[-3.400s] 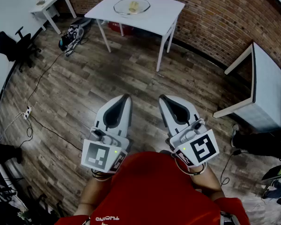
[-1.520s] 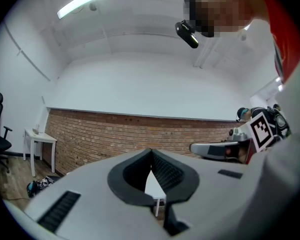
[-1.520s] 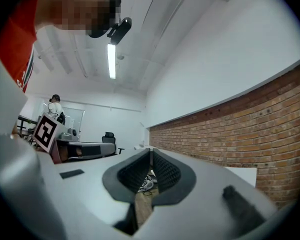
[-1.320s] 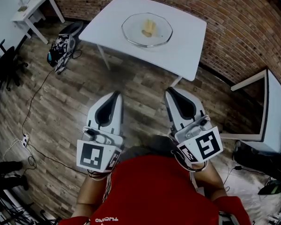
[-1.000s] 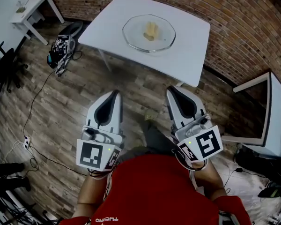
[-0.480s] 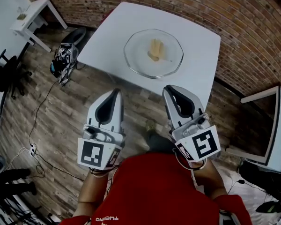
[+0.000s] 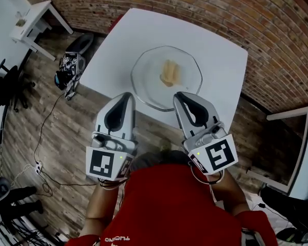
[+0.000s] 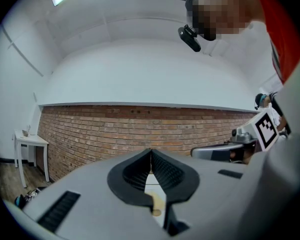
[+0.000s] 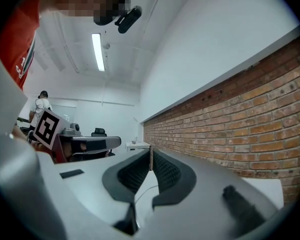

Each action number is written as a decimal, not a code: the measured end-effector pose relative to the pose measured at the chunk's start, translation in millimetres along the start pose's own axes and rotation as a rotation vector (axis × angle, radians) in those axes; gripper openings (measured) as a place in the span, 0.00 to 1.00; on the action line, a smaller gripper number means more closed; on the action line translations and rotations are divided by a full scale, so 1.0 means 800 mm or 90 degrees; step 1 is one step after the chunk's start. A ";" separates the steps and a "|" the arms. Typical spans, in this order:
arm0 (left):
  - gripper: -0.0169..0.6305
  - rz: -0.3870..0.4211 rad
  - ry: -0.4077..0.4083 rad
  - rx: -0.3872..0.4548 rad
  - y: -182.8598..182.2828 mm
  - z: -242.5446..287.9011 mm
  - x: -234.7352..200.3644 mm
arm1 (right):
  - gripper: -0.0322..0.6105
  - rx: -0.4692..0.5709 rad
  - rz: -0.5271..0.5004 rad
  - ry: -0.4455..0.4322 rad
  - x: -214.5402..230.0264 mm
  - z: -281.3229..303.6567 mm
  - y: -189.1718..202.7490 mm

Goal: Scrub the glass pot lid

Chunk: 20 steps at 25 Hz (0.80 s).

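Note:
The glass pot lid (image 7: 167,78) lies in the middle of the white table (image 7: 215,50), with a yellow sponge (image 7: 169,72) showing at its centre. My left gripper (image 7: 126,95) is shut and empty, its tip over the table's near edge, just left of the lid. My right gripper (image 7: 180,94) is also shut and empty, with its tip over the lid's near rim. In the left gripper view the jaws (image 8: 150,152) meet, and a bit of yellow sponge (image 8: 158,204) shows below them. The right gripper view shows its jaws (image 9: 151,152) closed and level.
A brick wall (image 7: 277,40) runs behind the table. A small white side table (image 7: 28,17) stands far left, a black bag (image 7: 69,68) and cables lie on the wood floor, and another white table (image 7: 303,152) stands at the right.
The table and lid have come much nearer in the head view. Both grippers have advanced from above the floor to the table's near edge, staying shut.

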<state>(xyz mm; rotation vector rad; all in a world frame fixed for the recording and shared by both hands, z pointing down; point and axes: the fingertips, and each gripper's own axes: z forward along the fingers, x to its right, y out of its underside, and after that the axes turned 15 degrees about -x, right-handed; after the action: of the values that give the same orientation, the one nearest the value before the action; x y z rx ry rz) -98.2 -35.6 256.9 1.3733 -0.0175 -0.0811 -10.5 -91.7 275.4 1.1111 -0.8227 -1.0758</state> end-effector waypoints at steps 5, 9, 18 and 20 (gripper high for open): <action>0.05 -0.005 -0.006 -0.027 0.005 0.044 -0.025 | 0.10 -0.020 0.006 0.004 0.028 0.041 0.002; 0.05 -0.007 0.006 -0.037 0.012 0.069 -0.047 | 0.10 -0.044 0.022 0.025 0.044 0.070 0.010; 0.06 0.006 0.067 -0.122 0.055 0.146 -0.116 | 0.10 -0.127 0.079 0.127 0.077 0.153 0.049; 0.06 0.005 0.087 -0.148 0.067 0.165 -0.132 | 0.10 -0.154 0.094 0.156 0.084 0.172 0.058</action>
<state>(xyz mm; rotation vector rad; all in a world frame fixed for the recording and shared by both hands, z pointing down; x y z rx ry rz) -208.8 -147.0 339.4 1.1439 0.0977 0.0178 -106.0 -191.6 356.6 0.9400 -0.5551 -0.8704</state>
